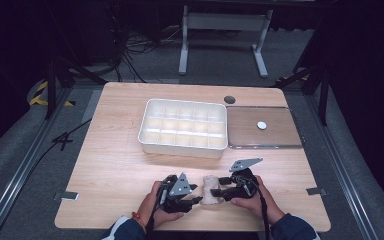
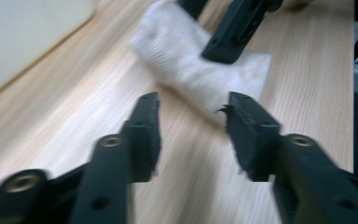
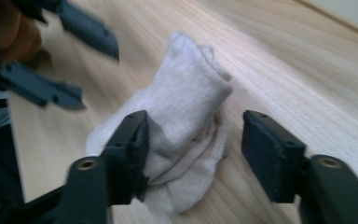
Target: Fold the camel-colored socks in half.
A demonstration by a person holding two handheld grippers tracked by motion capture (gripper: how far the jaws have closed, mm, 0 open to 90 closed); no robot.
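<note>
A small, pale beige knitted cloth bundle, which looks like a folded sock, lies on the light wooden desk close to its near edge, about midway along it. The left gripper and the right gripper face each other across it.

In the left gripper view the two black jaws stand apart with bare wood between them; the cloth lies just beyond their tips, untouched. In the right gripper view the jaws are also parted, with the bundle between them: it leans on the left pad, while a clear gap shows at the right pad, so nothing is clamped.

The step in hand appears to be working the cloth on the desk, folding or releasing it. To do it well, the right gripper should close squarely on the thick folded part so the layers do not slip apart, and the left should take the loose end low, near the wood, without dragging the bundle towards the near edge.

Towards the far edge stand a white plastic tray with many compartments and, to its right, a flat clear lid with a white knob.

No brand, label or writing can be read anywhere.
</note>
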